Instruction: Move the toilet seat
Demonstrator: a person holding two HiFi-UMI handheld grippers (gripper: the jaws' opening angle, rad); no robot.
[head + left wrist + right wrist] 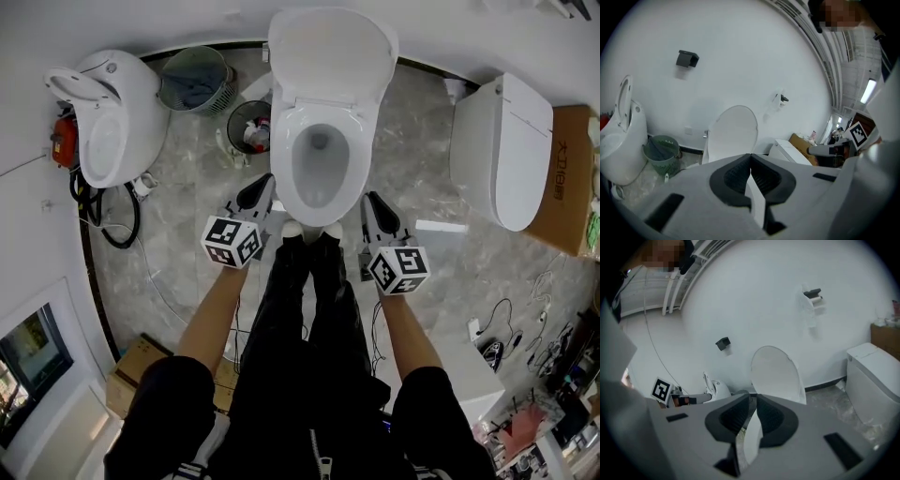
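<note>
A white toilet stands at the top middle with its lid upright against the wall and its seat lying flat on the bowl. My left gripper is at the seat's front left edge, its tips touching each other and shut. My right gripper is at the seat's front right edge. In the left gripper view the gripper points at the raised lid. In the right gripper view the gripper has its jaws a narrow gap apart, with a white strip of the seat showing between them.
Another white toilet with black cables stands at the left. A green basket and a black bin sit beside the bowl. A boxy white toilet and a cardboard box are at the right. The person's shoes touch the bowl's front.
</note>
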